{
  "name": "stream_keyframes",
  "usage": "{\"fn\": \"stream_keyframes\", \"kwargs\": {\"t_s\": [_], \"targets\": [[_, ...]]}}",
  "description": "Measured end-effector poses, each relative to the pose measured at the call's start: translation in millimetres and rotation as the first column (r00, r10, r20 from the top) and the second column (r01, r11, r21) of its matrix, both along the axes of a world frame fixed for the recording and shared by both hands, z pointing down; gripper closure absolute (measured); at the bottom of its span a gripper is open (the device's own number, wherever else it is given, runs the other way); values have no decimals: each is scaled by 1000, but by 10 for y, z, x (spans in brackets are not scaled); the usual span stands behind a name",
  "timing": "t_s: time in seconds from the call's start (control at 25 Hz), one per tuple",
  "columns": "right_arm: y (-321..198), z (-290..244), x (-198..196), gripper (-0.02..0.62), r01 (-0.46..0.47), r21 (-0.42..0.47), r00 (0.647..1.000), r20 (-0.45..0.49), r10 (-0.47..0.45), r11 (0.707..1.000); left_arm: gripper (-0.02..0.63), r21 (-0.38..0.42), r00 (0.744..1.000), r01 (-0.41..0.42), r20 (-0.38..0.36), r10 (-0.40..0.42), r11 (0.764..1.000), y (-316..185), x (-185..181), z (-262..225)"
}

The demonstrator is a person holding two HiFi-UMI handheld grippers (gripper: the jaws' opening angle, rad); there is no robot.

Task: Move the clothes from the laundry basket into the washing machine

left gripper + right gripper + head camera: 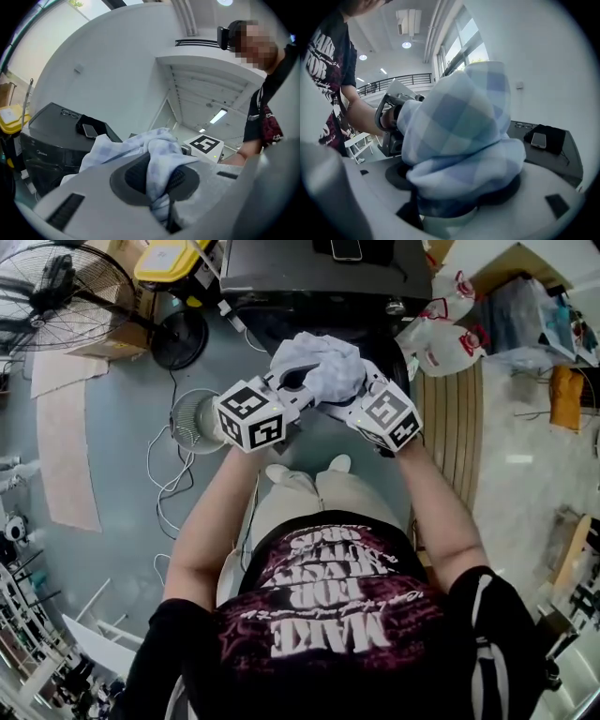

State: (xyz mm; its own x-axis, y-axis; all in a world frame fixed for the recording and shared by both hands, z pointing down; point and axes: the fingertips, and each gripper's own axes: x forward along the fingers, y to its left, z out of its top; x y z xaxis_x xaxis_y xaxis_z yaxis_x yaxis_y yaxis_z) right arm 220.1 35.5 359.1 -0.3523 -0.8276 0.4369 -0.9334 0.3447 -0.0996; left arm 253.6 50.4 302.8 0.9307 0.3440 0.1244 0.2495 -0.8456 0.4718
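A pale blue checked cloth [319, 362] is bunched up between my two grippers, just in front of the dark washing machine [319, 273]. My left gripper [295, 382] is shut on a fold of the cloth [159, 154], pinched tight between its pads. The right gripper [342, 395] holds a thick wad of the same cloth [459, 136], which fills the gap between its pads and bulges over them. In the left gripper view the machine's black top [56, 136] stands at left with a phone [89, 130] on it. No laundry basket is in view.
A large floor fan [66, 287] and a small round fan [192, 418] stand at left, with cables across the grey floor. A yellow-lidded bin [169, 259] sits beside the machine. Plastic bags [441, 334] lie at right by a wooden strip.
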Motion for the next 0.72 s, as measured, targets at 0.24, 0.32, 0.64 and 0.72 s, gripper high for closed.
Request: {"fn": "stream_keyframes", "kwargs": {"t_s": [0.24, 0.32, 0.64, 0.72], "targets": [[286, 119, 263, 325, -42, -23, 998, 46, 43, 999, 572, 26, 1000, 2, 29, -3, 1000, 201, 235, 110], [345, 194, 336, 342, -60, -34, 997, 51, 62, 998, 572, 54, 998, 16, 55, -19, 998, 226, 274, 182], [374, 481, 588, 373, -182, -45, 981, 58, 184, 982, 545, 161, 982, 120, 123, -141, 980, 44, 205, 507], [353, 536, 611, 374, -205, -36, 977, 52, 207, 978, 543, 174, 978, 144, 127, -168, 974, -8, 161, 603]]}}
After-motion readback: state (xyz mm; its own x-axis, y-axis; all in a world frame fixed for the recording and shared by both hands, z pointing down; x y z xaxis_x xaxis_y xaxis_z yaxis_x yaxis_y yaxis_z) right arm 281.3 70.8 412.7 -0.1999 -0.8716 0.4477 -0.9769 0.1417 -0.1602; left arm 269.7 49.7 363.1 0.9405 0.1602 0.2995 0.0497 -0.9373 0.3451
